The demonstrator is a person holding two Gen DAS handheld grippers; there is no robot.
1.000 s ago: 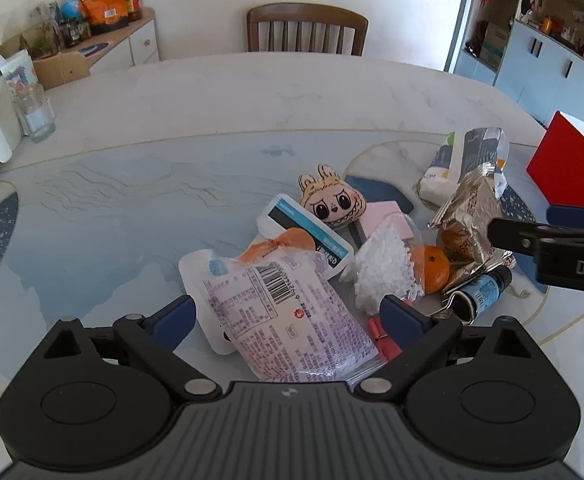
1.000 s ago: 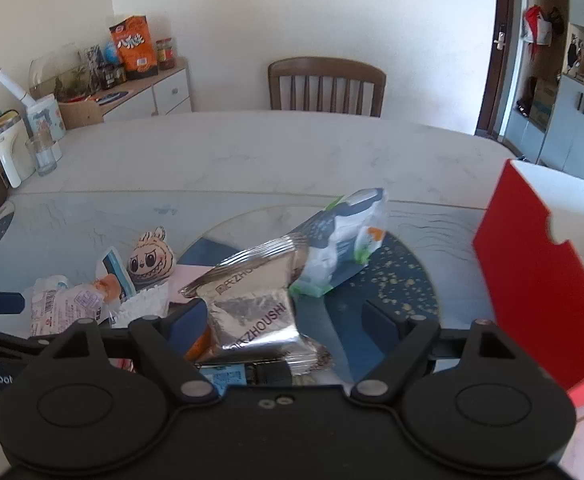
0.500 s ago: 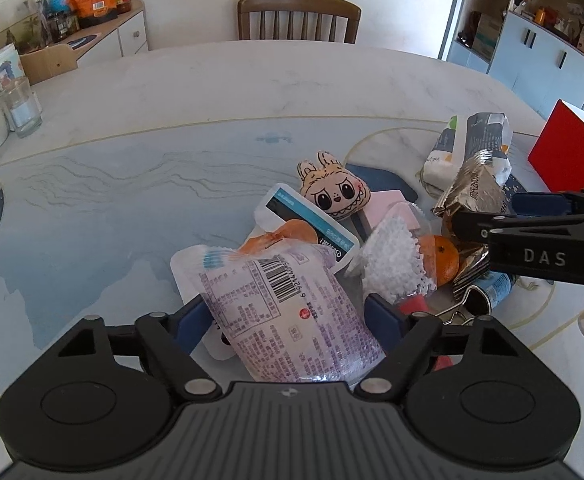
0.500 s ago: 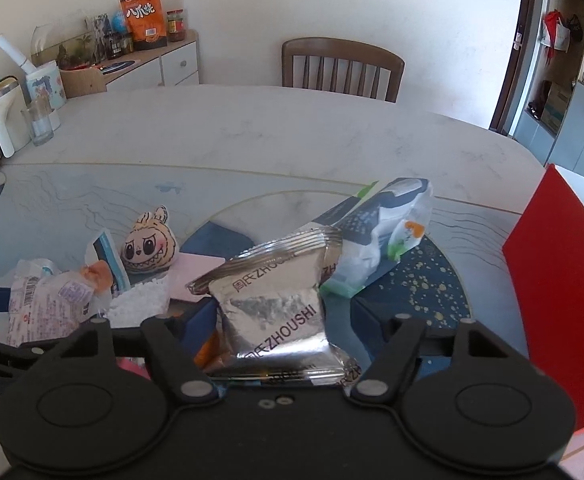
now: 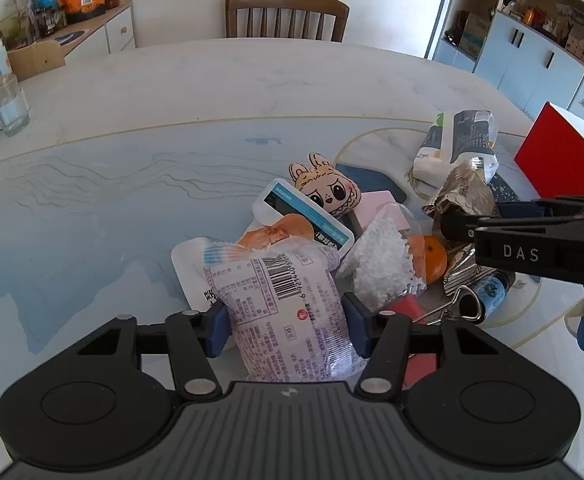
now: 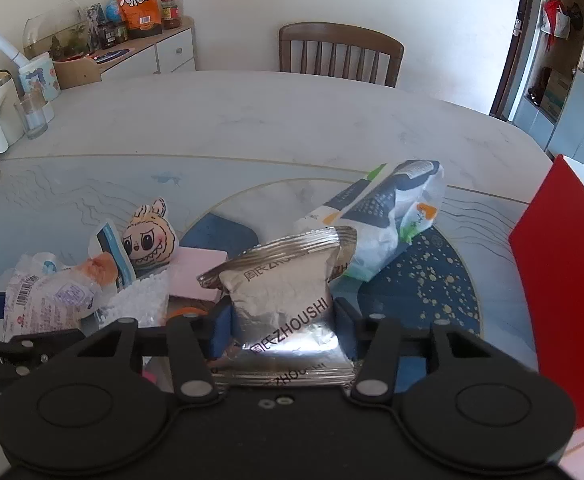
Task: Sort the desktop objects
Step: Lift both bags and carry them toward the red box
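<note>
A purple-printed clear snack packet (image 5: 276, 292) lies at the near side of a heap of objects on the marbled table (image 5: 132, 200). My left gripper (image 5: 288, 330) is closing on it, and both blue pads press into its sides. A silver foil packet (image 6: 284, 292) sits between the fingers of my right gripper (image 6: 284, 330), whose jaws are also closing, with the pads against the foil. In the left wrist view the same foil packet (image 5: 463, 192) shows at the right, above the right gripper's black body.
The heap also holds a plush toy (image 5: 325, 190), an orange (image 5: 431, 258), a bag of white granules (image 5: 379, 256), a binder clip (image 5: 463, 304) and a white-and-blue bag (image 6: 387, 208). A red box (image 6: 563, 280) stands at the right. A glass (image 5: 10, 108) and a chair (image 5: 288, 16) are farther off.
Both grippers have gone from wide open to closed in around their packets. The right gripper came forward and down over the foil packet. The left hand barely moved.
</note>
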